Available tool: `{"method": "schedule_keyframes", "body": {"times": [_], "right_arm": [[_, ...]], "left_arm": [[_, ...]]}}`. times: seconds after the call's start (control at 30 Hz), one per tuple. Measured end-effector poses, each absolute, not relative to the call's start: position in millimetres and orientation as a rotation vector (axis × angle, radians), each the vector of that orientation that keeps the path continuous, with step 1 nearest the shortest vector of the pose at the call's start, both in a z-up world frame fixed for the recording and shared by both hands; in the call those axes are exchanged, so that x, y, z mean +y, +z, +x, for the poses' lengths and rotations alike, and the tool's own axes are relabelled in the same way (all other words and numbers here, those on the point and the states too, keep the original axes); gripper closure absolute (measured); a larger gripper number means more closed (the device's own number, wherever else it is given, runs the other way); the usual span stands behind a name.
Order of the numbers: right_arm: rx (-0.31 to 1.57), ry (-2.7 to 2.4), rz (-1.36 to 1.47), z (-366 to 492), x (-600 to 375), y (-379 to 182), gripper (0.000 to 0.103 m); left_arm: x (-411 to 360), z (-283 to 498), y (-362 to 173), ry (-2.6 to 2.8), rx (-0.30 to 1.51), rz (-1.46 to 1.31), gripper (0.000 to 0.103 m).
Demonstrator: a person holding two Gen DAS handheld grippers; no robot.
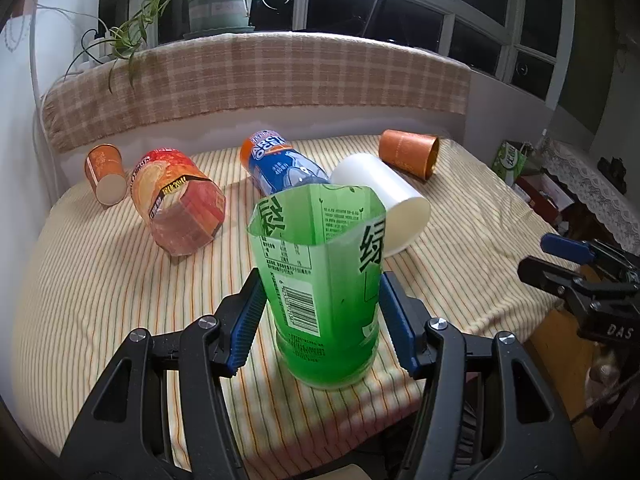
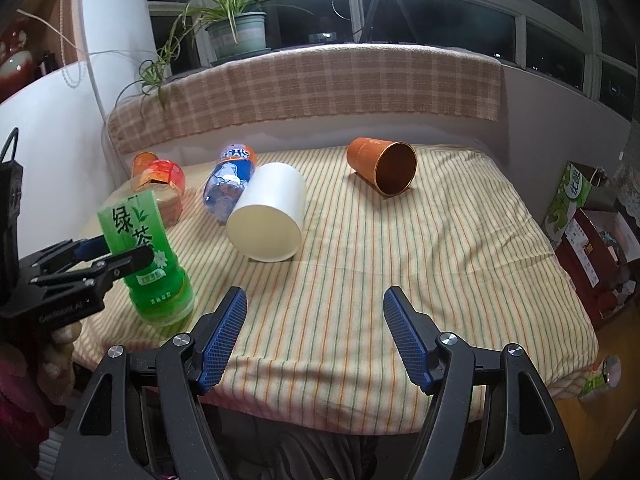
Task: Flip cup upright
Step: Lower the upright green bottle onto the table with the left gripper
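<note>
Left hand-held gripper (image 1: 320, 320) has its blue pads on either side of the green cup (image 1: 320, 276), that cut-off green tea bottle, which stands upright with its open end up at the near edge of the striped surface (image 2: 400, 280). Can't honestly tell whether the pads are pressing the walls or have just let go; from the left wrist view they look touching or a hair off. The right hand-held gripper (image 2: 314, 336) hangs wide with nothing in it, over the near edge. If the green one counts as done, I'd say the trick is to spread the fingers straight outward and back off level, because that thin plastic looks light and a dragging pad could tip it off the edge. Plenty left on their sides: the white cup (image 2: 268, 216) just behind, mouth toward us, the blue cut bottle (image 2: 228, 184) right against it, the red-orange cut bottle (image 1: 180, 204), a small orange paper cup (image 1: 105, 178) at the far left, and a copper-orange cup (image 2: 382, 166) well apart at the back right. That white cup sits near the green one, so reaching for it risks a bump. Plant (image 2: 236, 32) and tripod (image 2: 382, 4) on the windowsill are out of the way.
</note>
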State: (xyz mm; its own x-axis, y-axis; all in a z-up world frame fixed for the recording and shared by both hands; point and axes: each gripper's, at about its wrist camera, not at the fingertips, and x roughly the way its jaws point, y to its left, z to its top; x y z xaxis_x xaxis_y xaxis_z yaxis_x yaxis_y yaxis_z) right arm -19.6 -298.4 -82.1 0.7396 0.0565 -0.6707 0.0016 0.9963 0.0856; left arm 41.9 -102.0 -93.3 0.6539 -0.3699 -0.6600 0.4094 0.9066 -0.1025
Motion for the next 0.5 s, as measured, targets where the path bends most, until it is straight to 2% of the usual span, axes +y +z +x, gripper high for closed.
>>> {"method": "schedule_keyframes", "body": {"times": [0.3,0.4,0.5], "right_arm": [[0.733,0.036,0.08,-26,-295,-79,0.032],[0.728,0.041,0.076,-30,-293,-77,0.033],[0.719,0.046,0.074,-33,-291,-75,0.032]], "left_arm": [[-100,31,-97,-0.479,0.758,0.043,0.043],[-98,28,-95,-0.477,0.747,0.042,0.03],[-97,25,-92,-0.471,0.73,0.049,0.022]]}}
